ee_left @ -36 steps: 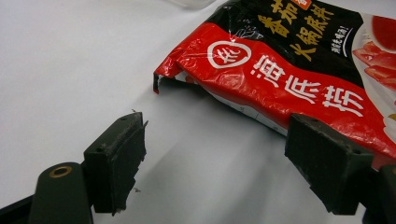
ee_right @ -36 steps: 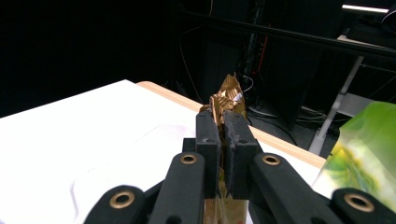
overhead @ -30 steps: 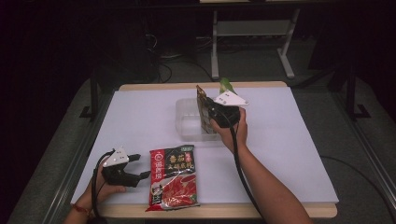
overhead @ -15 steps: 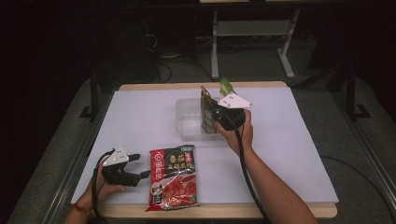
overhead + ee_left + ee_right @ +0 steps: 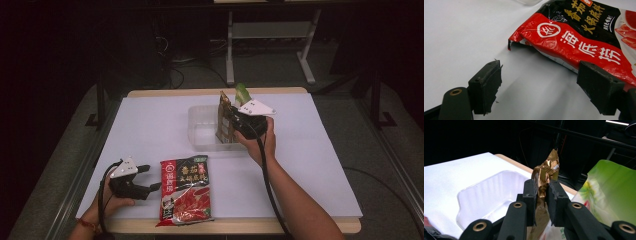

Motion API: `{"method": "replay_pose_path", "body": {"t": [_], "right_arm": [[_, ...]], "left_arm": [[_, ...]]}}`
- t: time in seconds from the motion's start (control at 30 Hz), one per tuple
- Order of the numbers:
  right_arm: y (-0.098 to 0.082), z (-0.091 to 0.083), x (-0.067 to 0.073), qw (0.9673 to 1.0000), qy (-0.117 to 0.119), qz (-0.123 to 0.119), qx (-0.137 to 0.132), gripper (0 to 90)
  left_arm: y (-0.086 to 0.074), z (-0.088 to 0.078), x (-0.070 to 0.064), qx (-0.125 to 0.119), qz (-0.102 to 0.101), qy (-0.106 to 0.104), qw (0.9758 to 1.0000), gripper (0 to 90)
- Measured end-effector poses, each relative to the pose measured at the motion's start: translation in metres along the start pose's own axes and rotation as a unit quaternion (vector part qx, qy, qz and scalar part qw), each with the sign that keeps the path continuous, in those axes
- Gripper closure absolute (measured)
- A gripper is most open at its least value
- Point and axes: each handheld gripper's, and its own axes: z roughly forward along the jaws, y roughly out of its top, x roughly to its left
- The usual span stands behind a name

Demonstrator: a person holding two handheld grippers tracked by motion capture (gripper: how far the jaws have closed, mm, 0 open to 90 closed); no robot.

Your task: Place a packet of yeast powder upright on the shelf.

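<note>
Two claws, one gold packet going into the tub

Right claw (image 5: 540, 195) pinches a crinkled gold foil packet (image 5: 545, 173) near its top edge; its jaws have just been opening a little, but the pads still sit against the foil. Packet stands upright at the right end of the clear plastic tub (image 5: 202, 131) on the white-covered bench (image 5: 150, 130), with a green-and-white pouch (image 5: 610, 192) just beside it. Judgement: foil is light, thin, soft and slick; it crumples and can slide through the pads, so take hold at the flat sealed top edge, not the bulging middle. Left claw (image 5: 537, 82) rests on the bench with jaws wide apart, holding nothing, just beside the corner of a red-and-black glossy sauce pouch (image 5: 584, 37) lying flat.
</note>
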Motion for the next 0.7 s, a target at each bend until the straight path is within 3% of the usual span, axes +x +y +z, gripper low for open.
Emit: {"method": "replay_pose_path", "body": {"t": [0.7], "right_arm": [[-0.0064,-0.0088,-0.0090,0.9999,-0.003,0.006,0.008,71.2]], "left_arm": [[-0.0003,-0.0006,0.0002,0.001,0.003,0.002,1.0000,19.0]]}}
